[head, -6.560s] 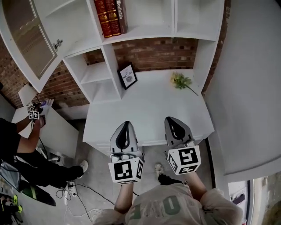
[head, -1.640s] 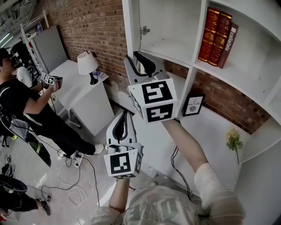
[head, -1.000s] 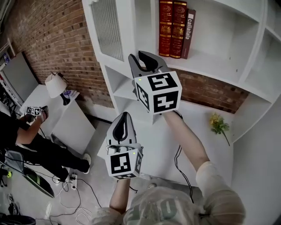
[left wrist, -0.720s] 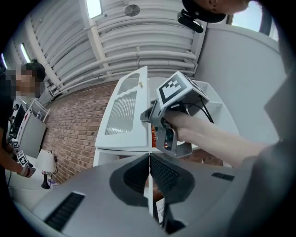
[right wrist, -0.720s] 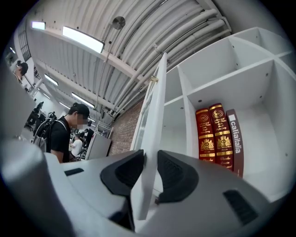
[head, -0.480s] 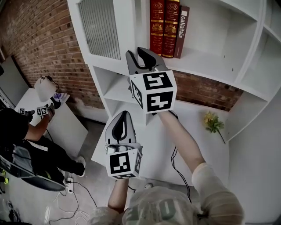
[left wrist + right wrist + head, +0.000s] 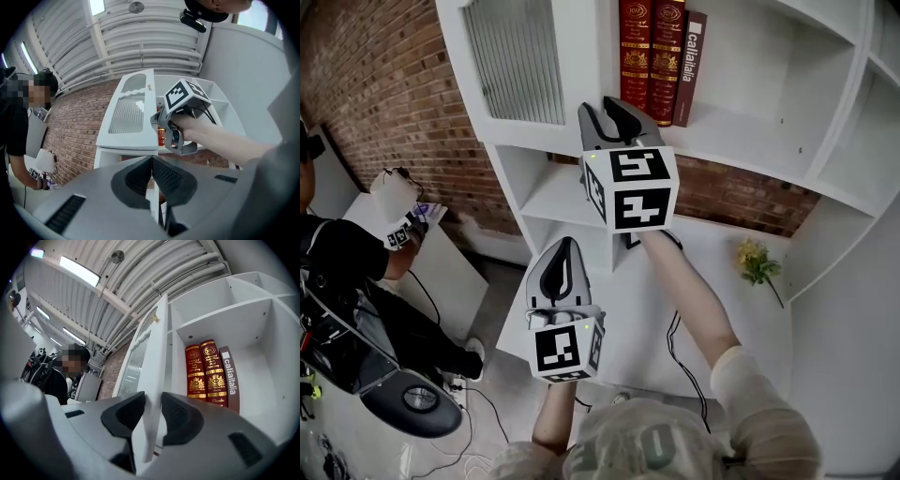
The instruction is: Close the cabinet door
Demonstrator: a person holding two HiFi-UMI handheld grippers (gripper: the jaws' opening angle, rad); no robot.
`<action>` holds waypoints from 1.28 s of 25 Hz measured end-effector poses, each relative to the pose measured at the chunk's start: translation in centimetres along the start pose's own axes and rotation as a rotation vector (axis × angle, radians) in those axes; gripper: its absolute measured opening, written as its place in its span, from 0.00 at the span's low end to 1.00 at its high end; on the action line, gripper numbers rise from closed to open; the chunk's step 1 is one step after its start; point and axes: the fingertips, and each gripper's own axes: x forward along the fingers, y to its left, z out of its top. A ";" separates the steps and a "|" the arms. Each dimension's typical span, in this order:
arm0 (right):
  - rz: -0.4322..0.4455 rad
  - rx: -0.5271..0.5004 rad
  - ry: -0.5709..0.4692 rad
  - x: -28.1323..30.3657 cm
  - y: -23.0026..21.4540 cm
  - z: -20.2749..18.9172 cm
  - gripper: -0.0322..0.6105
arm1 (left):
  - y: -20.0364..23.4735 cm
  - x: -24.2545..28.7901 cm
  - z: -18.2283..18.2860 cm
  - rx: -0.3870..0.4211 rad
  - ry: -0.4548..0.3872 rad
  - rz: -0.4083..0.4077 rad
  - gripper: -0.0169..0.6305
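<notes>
Right gripper [image 7: 152,398]: raised to the cabinet, jaws just been opening and now standing a little apart astride the free edge of the cabinet door [image 7: 517,58]. One pad at the front face, the other behind, the edge between them. By the look of it loosened rather than pinching.
Left gripper [image 7: 151,161]: held lower and nearer the body, jaws pressed together, nothing between them.
Door position: on the upper left compartment, ribbed panel facing out, swung almost home. Probably kept from seating by the jaw behind its edge.
Step in hand: likely letting go of the edge so as to finish with a push on the front face.
Risk, trapped jaw: pressing the door home before the inner jaw is drawn clear would wedge it between door and frame.
Risk, door dragged back: pulling away with a pad catching on the edge could swing the door open again.
Risk, left ajar: releasing with no final push may leave a gap.
Risk, books [image 7: 654,52]: upright just beside the door's edge. A sideways slip of the gripper could knock the nearest spine.
Further out: white worktop [image 7: 712,281] below with a yellow flower [image 7: 757,262], and a person [image 7: 337,272] off to the left, well apart.
</notes>
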 end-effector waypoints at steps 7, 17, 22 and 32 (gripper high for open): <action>-0.046 -0.023 0.005 0.9 -1.2 -0.3 0.22 | 0.3 0.8 -0.3 -0.005 0.006 -0.008 0.05; -0.098 -0.058 0.012 2.5 -3.0 -1.2 0.22 | 0.6 1.6 -1.3 -0.018 0.013 -0.015 0.05; -0.101 -0.058 0.013 2.8 -3.3 -1.2 0.22 | 0.6 1.9 -1.5 -0.020 0.022 -0.015 0.05; -0.096 -0.036 0.016 2.8 -3.3 -1.2 0.22 | 0.8 1.7 -1.0 -0.014 0.017 -0.019 0.05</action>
